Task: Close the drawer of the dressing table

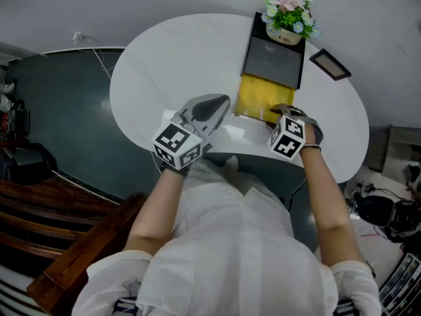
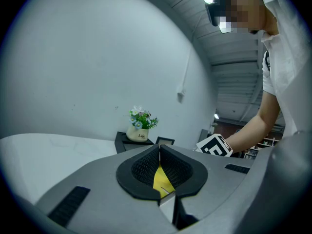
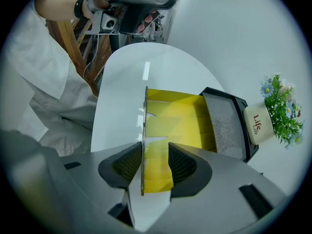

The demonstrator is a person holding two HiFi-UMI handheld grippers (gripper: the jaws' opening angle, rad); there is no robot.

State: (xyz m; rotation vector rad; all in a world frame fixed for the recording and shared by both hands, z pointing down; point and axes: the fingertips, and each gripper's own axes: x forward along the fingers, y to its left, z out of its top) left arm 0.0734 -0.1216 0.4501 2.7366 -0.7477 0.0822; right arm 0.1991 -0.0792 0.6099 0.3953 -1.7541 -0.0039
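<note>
Right gripper (image 3: 155, 152), jaws apart astride the thin front panel (image 3: 145, 121) of the open yellow drawer (image 3: 178, 116) in the small black box (image 1: 273, 61) on the white oval table (image 1: 158, 58), seems poised for closing, needing a straight inward push; left gripper (image 2: 159, 147) closed, empty.

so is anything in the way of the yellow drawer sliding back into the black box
Nothing visible does. The yellow drawer is lined up with the black box and looks empty; the right gripper has its open jaws astride the front panel.
</note>
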